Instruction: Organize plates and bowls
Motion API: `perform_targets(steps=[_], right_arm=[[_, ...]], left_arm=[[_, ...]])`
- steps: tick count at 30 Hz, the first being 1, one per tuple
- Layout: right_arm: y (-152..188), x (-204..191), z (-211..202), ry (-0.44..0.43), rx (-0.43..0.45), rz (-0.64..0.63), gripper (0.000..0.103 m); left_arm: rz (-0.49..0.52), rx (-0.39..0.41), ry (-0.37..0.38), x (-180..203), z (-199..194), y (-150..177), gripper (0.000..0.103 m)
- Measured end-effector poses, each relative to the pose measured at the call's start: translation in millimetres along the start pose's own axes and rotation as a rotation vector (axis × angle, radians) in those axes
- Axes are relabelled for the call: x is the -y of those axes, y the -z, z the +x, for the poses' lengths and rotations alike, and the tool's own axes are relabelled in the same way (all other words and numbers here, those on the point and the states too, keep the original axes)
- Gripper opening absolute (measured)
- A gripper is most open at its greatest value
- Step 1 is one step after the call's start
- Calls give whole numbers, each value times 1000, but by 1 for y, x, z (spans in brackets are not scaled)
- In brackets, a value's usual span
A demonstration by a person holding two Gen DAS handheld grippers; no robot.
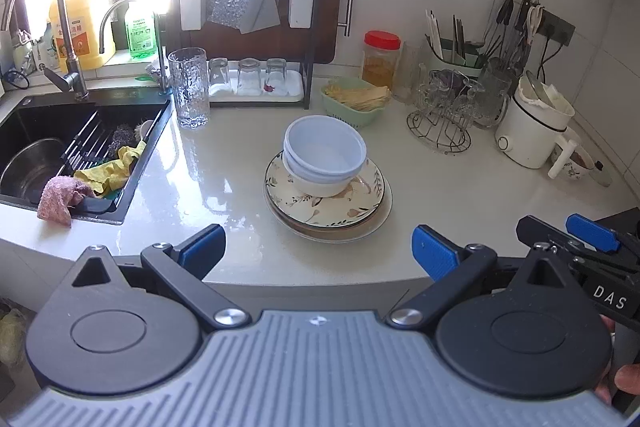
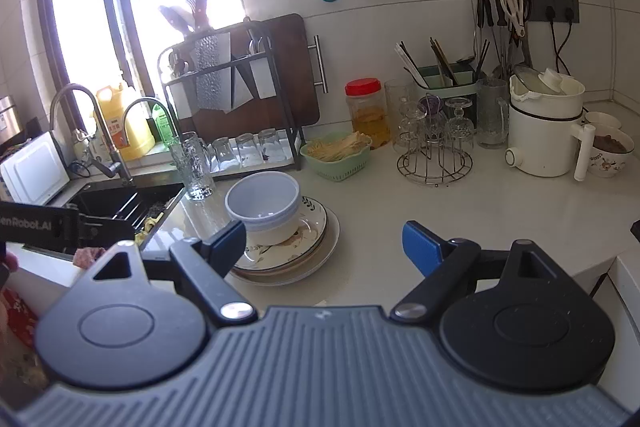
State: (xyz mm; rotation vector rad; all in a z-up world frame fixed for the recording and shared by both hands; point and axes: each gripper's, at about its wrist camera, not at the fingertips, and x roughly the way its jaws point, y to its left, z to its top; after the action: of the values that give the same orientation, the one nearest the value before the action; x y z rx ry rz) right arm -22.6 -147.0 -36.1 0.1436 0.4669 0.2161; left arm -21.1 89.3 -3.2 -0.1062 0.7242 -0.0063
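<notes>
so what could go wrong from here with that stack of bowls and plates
1. The nested bowls sit off-centre on the plates and look tilted; lifting the plates could slide them off.
2. The tall glass stands close to the stack near the sink edge; a wide swing of the open left claw might knock it in.
3. The countertop looks glossy, possibly wet, so plates may skid.

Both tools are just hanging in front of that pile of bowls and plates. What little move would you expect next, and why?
Probably the left tool eases forward toward the nested bowls, which sit off-centre on the stacked plates. Both tools, the right tool included, are open and empty, short of the pile, so nothing is gripped yet. The bowls are on top, so they likely must come off first.
</notes>
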Motion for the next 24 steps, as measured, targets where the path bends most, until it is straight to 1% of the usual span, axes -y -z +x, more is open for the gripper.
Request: perform_targets(steps=[7,10,24], right_arm=[[0,-1,-2,-14,-11,-13,87],[0,-1,-3,-11,-10,-11,87],[0,-6,3,-22,-15,-13,87]], left_arm=[[1,-1,4,0,-1,2,101],[4,-8,17,1,0,3,101],[-5,-3,10,-7,0,0,101]])
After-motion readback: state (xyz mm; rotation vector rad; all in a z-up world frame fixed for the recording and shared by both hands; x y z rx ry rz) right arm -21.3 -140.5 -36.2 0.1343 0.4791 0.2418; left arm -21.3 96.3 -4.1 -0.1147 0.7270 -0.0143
